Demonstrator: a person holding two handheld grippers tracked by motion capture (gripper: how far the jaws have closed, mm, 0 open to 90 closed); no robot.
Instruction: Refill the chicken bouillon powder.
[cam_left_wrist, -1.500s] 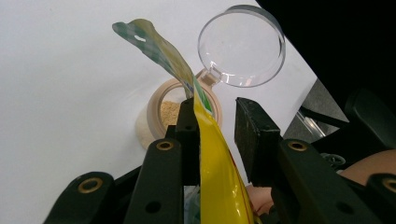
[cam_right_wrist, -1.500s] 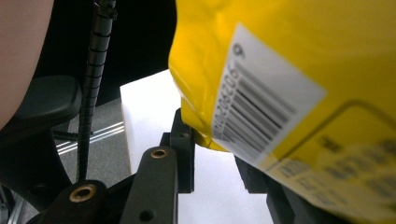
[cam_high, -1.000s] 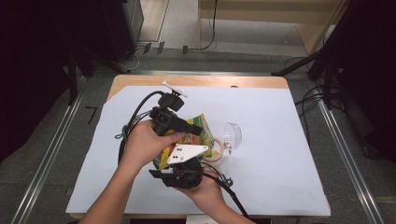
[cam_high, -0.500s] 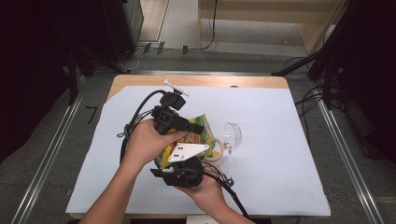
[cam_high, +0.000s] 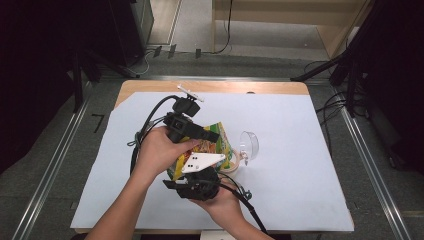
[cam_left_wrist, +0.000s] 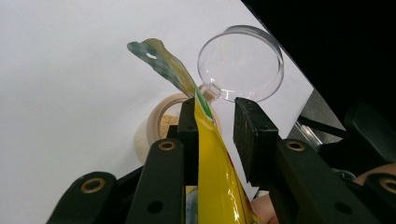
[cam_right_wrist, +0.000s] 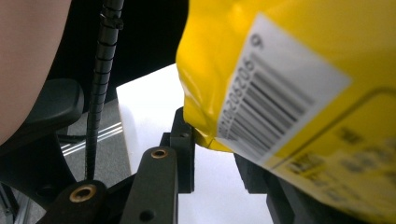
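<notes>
- A small round beige jar (cam_left_wrist: 159, 128) stands on the white sheet covering the table (cam_high: 300, 190); inside it lies a tan, grainy powder, seen through the open mouth in the left gripper view.
- Its clear, round plastic lid (cam_left_wrist: 240, 63) hangs open just beside the rim, joined to the jar by a small hinge tab.
- A glossy yellow foil pouch (cam_high: 212, 145), printed with green and red, is held tilted above the jar, between the two hands near the table's middle.
- The left gripper (cam_left_wrist: 212, 126) has the pouch's thin upper edge between its black jaws: the foil lies against one pad, while the other pad stands apart from it, so the jaws are somewhat spread.
- The right gripper (cam_right_wrist: 215, 154) has the pouch's lower corner in its jaws; whether both pads press on it I cannot tell.
- The right gripper view alone gives the pouch's back: a white label with a black barcode (cam_right_wrist: 275, 93).
- The high view alone gives both forearms and the grey three-cornered plate on the right gripper.
- The pouch's green top flap (cam_left_wrist: 159, 58) has a small punched hole.
</notes>
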